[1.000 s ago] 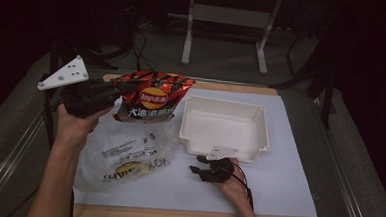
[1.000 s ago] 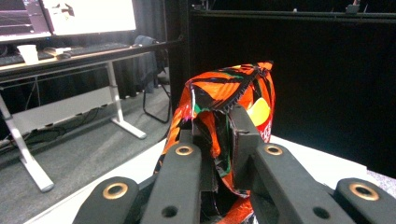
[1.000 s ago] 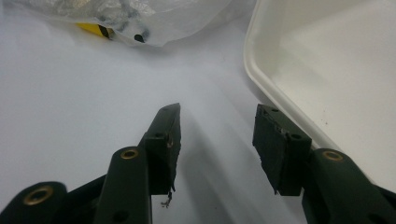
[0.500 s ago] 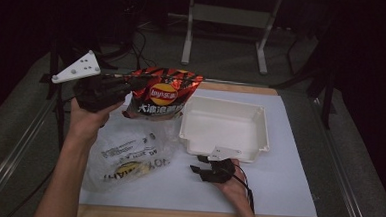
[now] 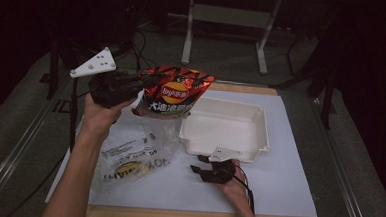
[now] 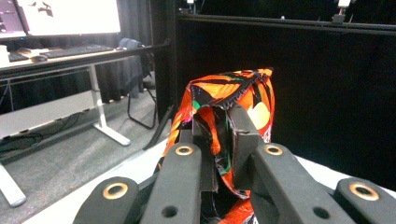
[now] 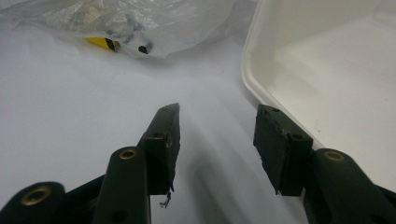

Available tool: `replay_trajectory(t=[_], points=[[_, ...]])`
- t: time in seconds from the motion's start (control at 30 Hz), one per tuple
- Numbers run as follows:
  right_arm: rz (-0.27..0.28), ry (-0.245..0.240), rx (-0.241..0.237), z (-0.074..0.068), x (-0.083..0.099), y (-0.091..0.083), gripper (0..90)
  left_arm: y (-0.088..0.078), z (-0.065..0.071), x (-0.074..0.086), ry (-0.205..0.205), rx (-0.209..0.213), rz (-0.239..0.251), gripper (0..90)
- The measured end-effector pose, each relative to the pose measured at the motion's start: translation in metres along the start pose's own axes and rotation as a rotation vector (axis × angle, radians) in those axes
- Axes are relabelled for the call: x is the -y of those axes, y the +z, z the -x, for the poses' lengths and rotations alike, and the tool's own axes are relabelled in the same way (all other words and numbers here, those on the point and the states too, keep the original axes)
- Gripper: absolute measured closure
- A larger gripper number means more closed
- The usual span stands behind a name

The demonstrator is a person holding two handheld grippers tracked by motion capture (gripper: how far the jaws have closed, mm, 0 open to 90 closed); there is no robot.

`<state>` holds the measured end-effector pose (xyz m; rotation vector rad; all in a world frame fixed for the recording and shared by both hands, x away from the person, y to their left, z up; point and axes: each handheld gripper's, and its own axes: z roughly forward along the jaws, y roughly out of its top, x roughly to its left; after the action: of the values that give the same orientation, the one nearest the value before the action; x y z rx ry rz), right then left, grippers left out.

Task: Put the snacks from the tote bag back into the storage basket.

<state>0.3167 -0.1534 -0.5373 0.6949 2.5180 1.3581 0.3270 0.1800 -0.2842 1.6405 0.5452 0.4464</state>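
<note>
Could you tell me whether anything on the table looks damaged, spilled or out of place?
Nothing looks spilled or broken. The chip bag hangs in the left gripper, the white tray sits empty, and the clear plastic bag lies crumpled but intact.

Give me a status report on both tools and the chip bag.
Left tool shut on chip bag, held off the table. Right tool open, empty, beside white tray. Clear plastic bag lies flat below the chips.
</note>
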Motion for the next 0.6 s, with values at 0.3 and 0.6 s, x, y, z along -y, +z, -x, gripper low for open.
replay_trajectory(t=[0.3, 0.6], points=[[0.011, 0.0, -0.003, 0.0, 0.0, -0.001, 50.6, 0.018, 0.0, 0.0, -0.006, 0.018, 0.002, 84.6], [0.027, 0.001, -0.005, 0.001, 0.001, -0.002, 50.4, 0.037, 0.001, 0.002, -0.013, 0.041, -0.001, 84.6]])
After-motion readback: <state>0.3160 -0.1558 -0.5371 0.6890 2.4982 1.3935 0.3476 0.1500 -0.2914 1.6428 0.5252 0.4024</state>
